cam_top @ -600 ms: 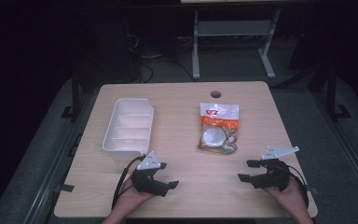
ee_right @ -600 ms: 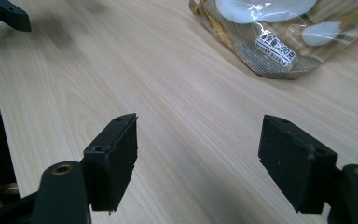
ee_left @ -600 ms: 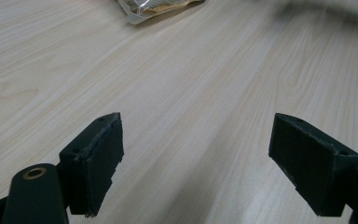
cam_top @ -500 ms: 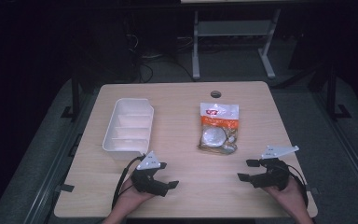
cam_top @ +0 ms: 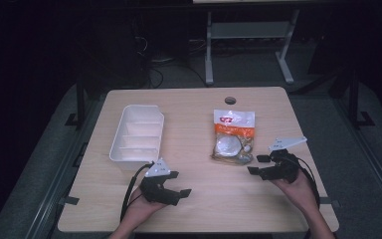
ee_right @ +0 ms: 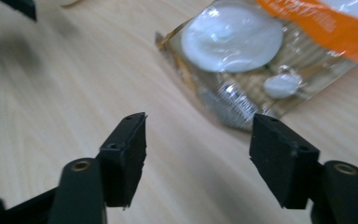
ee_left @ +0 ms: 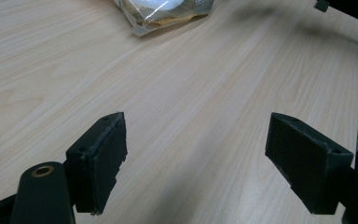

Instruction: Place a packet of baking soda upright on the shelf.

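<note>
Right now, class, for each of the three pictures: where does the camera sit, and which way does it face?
High view: above the table's near edge, facing forward and down; both hands, left gripper, right gripper.
Left gripper view: on that gripper, facing along open jaws over the pale wooden table.
Right gripper view: on that gripper, facing the clear orange-labelled packet.
Shared: all three show the packet.

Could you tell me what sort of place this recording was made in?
Probably a lab or workshop: a light wooden table stands on dark floor, with a metal frame stand and loose cables behind it in a dim room.
</note>
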{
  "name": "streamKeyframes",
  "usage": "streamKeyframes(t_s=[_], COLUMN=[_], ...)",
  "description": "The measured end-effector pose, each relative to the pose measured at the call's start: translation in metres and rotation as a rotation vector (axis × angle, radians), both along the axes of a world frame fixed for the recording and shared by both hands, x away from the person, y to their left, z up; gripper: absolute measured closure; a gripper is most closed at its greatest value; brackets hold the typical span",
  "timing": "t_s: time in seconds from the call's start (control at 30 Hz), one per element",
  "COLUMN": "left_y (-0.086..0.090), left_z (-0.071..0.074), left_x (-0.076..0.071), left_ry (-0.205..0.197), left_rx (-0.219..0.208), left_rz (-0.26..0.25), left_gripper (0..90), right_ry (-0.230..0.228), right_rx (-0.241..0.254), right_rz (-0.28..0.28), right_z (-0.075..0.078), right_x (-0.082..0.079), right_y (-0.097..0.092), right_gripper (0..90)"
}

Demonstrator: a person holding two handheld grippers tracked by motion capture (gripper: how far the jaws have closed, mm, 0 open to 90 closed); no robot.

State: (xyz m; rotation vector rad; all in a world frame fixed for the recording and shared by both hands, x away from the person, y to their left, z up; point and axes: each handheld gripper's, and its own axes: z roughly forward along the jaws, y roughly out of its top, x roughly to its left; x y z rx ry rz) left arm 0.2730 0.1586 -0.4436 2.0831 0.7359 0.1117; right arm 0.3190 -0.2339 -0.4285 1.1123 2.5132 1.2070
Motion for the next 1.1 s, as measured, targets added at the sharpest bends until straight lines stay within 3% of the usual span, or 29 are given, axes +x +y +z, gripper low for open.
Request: streamKeyframes(t_s=[0.17,0.3,0.4,0.5,0.73,0.97,1.03,1.1], left_y=[-0.004,-0.007,-0.013,-0.022,-0.051,-0.077,-0.089,-0.093], left_z=[0.004,0.010,0.013,0.016,0.021,0.027,0.029,0.028], left_x=[0.005,0.012,0.021,0.030,0.053,0.087,0.106,0.114], left_ry=[0.006,0.011,0.013,0.014,0.026,0.056,0.074,0.086], left_rx=[-0.009,-0.020,-0.027,-0.016,0.002,0.009,0.007,0.007], left_rz=[0.010,0.022,0.036,0.042,0.034,0.048,0.072,0.083], left_gripper=[21.4,23.1,24.4,25.0,26.9,27.0,27.0,27.0], right_ry=[-0.019,-0.022,0.006,0.016,0.067,0.066,0.062,0.060], right_rx=[0.003,0.008,0.003,-0.019,-0.113,-0.106,-0.106,-0.108], right_rz=[-0.017,-0.019,-0.010,-0.006,-0.011,-0.022,-0.022,-0.022], right_z=[0.005,0.010,0.007,0.000,-0.016,-0.019,-0.019,-0.020], right_x=[0.012,0.028,0.044,0.051,0.056,0.056,0.056,0.056], right_y=[0.002,0.007,0.016,0.023,0.027,0.025,0.025,0.025], right_gripper=[46.2,59.1,69.6,76.1,83.2,84.8,85.0,85.3])
